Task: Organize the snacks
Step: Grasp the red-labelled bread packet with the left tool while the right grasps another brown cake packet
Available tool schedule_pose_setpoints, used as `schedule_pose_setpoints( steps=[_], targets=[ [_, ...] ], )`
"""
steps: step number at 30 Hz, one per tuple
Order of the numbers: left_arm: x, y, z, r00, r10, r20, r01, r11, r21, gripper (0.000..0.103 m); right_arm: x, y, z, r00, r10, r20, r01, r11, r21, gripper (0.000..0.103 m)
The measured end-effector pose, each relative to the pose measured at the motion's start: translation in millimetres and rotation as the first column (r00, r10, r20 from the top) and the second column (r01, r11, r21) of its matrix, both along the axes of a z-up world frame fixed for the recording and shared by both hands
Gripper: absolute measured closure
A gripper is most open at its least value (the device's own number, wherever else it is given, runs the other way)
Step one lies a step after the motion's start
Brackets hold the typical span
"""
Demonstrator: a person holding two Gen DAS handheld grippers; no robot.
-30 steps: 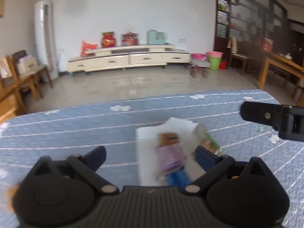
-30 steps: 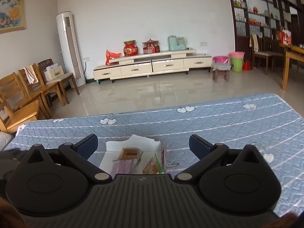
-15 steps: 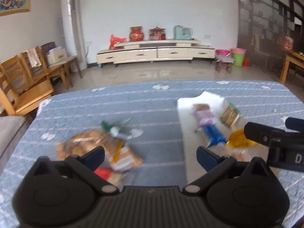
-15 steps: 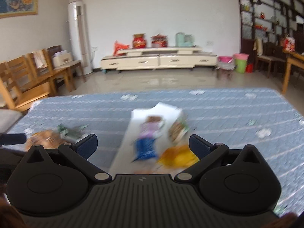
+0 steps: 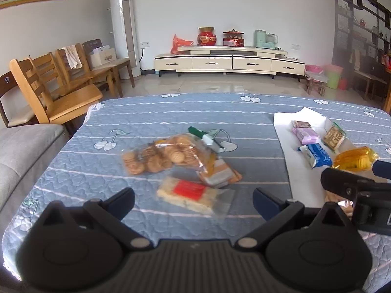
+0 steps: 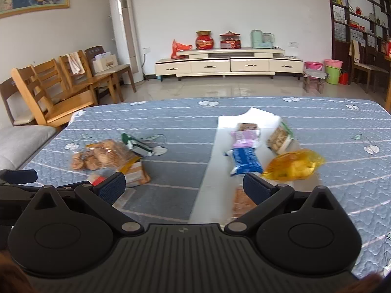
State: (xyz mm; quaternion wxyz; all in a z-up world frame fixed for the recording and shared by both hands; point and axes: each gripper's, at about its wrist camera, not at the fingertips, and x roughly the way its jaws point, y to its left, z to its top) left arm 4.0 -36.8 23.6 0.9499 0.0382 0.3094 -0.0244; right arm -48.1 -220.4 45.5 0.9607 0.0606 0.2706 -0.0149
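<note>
A loose pile of snacks lies on the blue quilted table: a clear bag of round biscuits [image 5: 162, 155], a red-labelled cracker pack [image 5: 189, 193], an orange-striped pack [image 5: 220, 172] and a green-white pack [image 5: 206, 138]. A white sheet [image 5: 284, 131] to the right holds a purple pack [image 5: 305, 134], a blue pack [image 5: 316, 155], a brown-green pack [image 5: 334, 136] and a yellow bag [image 5: 354, 160]. My left gripper [image 5: 193, 201] is open and empty, just above the cracker pack. My right gripper [image 6: 184, 186] is open and empty, over the sheet's left edge [image 6: 207, 161].
The table [image 6: 171, 112] ends at the far edge, with tiled floor beyond. Wooden chairs [image 5: 61, 90] stand to the left and a grey sofa [image 5: 19, 151] touches the table's left side. A cream TV cabinet [image 5: 229, 61] lines the far wall.
Both grippers pulled back and swung left, away from the white sheet. The loose snack pile came into both views. The left gripper now hangs over that pile. Both stay open.
</note>
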Motion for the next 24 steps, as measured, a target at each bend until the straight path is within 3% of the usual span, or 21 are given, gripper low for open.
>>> schedule_pose_setpoints(
  steps=[7,13,19,24],
  targets=[
    [3,27,-22,0.999,0.028,-0.041,-0.028,1.000,0.000,0.001,1,17,-11,0.998,0.055,-0.017,-0.055,0.998,-0.007,0.000],
    [21,49,-47,0.991,0.070,-0.116,-0.080,0.993,-0.083,0.001,8,19,-19,0.995,0.088,-0.041,-0.088,0.996,0.003,0.000],
    [46,36,-67,0.988,-0.006,-0.154,-0.007,0.996,-0.087,0.001,15,15,-33,0.993,0.095,-0.068,-0.094,0.995,0.031,0.000],
    [75,40,-71,0.980,0.100,-0.171,-0.127,0.980,-0.155,0.001,19,13,-44,0.994,0.093,-0.063,-0.090,0.995,0.049,0.000]
  ],
)
